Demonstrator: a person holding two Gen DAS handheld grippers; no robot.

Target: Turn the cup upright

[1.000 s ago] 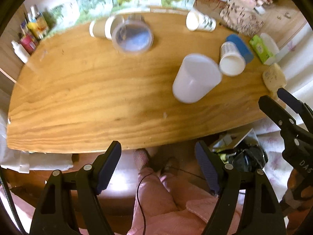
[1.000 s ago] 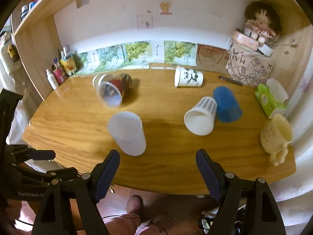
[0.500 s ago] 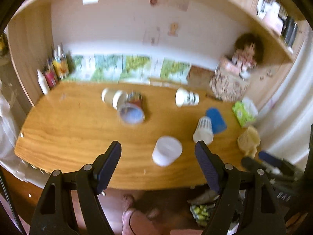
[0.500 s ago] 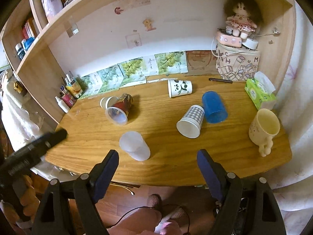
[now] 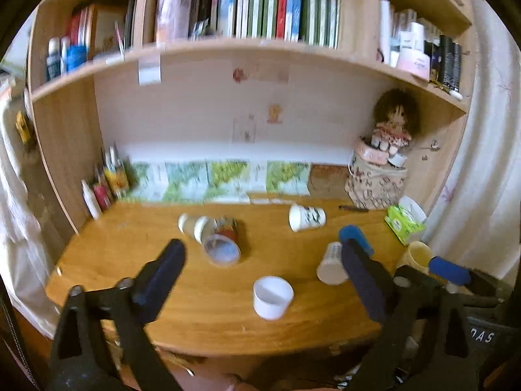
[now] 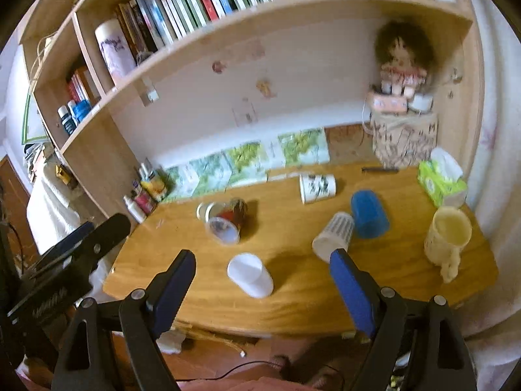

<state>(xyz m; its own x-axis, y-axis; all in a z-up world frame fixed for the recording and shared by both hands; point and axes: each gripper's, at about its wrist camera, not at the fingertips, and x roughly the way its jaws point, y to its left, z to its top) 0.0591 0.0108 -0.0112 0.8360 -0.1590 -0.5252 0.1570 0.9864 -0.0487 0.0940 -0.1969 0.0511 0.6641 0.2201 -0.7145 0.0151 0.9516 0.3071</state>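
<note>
Near the front edge of the table [image 6: 407, 280], the white cup [image 6: 250, 275] lies tipped; we hold both grippers [image 5: 260, 280] [image 6: 262, 280] open and empty, ready to reach it.

Left gripper [image 5: 263, 280]: jaws wide apart, holding nothing, fingers pointing toward 12 o'clock.
Right gripper [image 6: 262, 280]: jaws wide apart, holding nothing, pointing toward 12 o'clock.
Relation: well apart, side by side.
</note>
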